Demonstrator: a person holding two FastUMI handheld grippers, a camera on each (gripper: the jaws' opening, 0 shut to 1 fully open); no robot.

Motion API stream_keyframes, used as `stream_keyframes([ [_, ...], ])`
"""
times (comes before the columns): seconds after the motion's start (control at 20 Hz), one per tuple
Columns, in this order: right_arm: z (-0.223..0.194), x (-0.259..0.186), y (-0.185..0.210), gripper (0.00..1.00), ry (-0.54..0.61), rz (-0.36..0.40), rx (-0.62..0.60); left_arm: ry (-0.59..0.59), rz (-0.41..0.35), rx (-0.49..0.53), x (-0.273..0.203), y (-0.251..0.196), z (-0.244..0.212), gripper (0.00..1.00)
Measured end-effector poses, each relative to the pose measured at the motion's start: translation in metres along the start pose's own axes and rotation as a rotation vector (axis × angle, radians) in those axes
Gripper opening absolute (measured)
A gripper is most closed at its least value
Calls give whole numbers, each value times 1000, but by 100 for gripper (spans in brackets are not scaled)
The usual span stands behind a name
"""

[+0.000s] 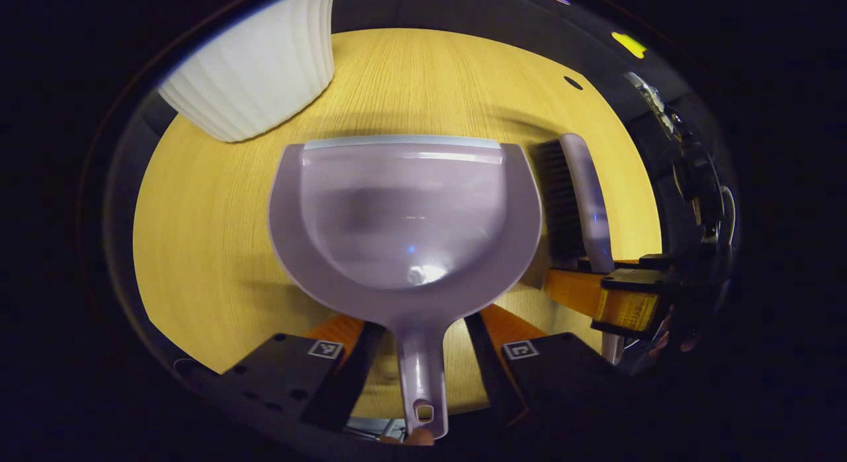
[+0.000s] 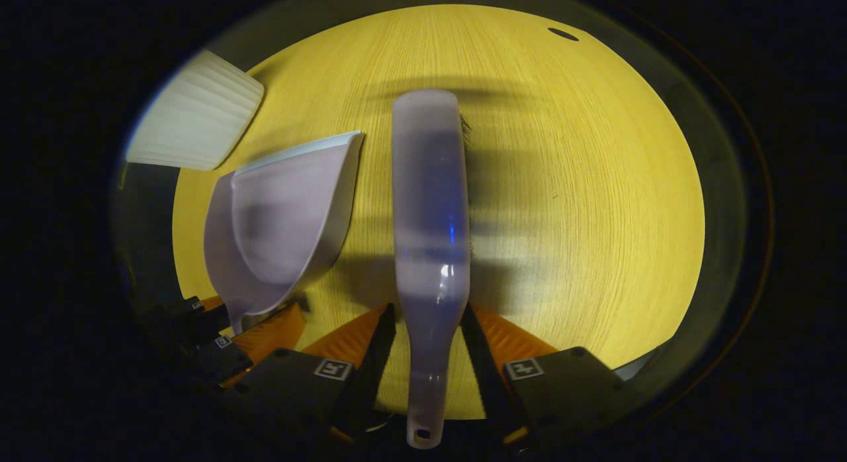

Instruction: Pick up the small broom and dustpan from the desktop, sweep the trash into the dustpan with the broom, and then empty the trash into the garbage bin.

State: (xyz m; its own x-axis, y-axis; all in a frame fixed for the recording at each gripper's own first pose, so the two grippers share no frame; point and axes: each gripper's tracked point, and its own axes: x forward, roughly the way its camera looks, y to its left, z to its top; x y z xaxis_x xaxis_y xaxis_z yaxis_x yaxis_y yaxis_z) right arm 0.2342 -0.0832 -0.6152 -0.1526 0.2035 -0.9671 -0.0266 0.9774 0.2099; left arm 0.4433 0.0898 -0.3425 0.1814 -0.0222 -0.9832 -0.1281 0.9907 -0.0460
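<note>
A lilac dustpan [image 1: 403,210] hangs in front of me over the wooden desktop [image 1: 198,250], its pale lip facing away. My left gripper [image 1: 425,323] is shut on its handle. In the right gripper view the same dustpan [image 2: 284,217] sits at the left, tilted, with the left gripper [image 2: 241,316] below it. The small broom [image 2: 430,204], lilac-backed with dark bristles, points away from me, and my right gripper [image 2: 429,310] is shut on its handle. In the left gripper view the broom [image 1: 585,197] stands just right of the pan, held by the right gripper [image 1: 599,277].
A white ribbed garbage bin [image 1: 255,65] stands at the desktop's far left edge, also the bin [image 2: 195,121] in the right gripper view. A small dark hole [image 2: 562,34] marks the desktop's far right. Bare wood [image 2: 595,184] lies to the broom's right.
</note>
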Motion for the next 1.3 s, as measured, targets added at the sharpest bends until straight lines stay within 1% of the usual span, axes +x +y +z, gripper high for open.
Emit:
stream_keyframes([
  [0.05, -1, -5, 1, 84, -22, 6, 4, -12, 12, 11, -5, 3, -1, 82],
  [0.1, 3, -15, 0, 100, -67, 12, 9, -33, 17, 19, -15, 3, -3, 82],
  [0.2, 7, -51, 0, 99, -188, 15, -3, -102, 21, 25, -46, 1, -5, 82],
  [0.25, 11, -74, 0, 99, -269, 5, -26, -170, 20, 37, -69, -1, -2, 83],
  [0.35, 22, -127, -1, 99, -448, -15, -64, -329, -4, 72, -121, -12, 9, 83],
  [0.45, 30, -177, 10, 99, -640, 9, -69, -519, -44, 93, -179, -24, 23, 82],
  [0.55, 31, -219, 20, 99, -855, 30, -50, -712, -58, 98, -225, -25, 25, 82],
  [0.65, 31, -235, 26, 99, -1057, 55, -42, -864, -43, 95, -257, -18, 19, 82],
  [0.75, 26, -235, 25, 98, -1201, 74, -69, -987, -11, 109, -283, -8, 17, 82],
  [0.85, 22, -233, 22, 98, -1299, 51, -116, -1070, 11, 120, -307, -4, 9, 82],
  [0.95, 21, -239, 25, 98, -1374, 26, -154, -1087, -15, 100, -318, -5, 1, 82],
  [1.05, 22, -253, 26, 98, -1449, -22, -196, -1089, -38, 82, -308, -1, 8, 82],
  [1.15, 24, -256, 33, 98, -1462, -18, -209, -1109, -64, 88, -311, -4, 10, 82],
  [1.3, 22, -258, 42, 98, -1467, -9, -186, -1118, -62, 88, -311, -4, 9, 82],
])
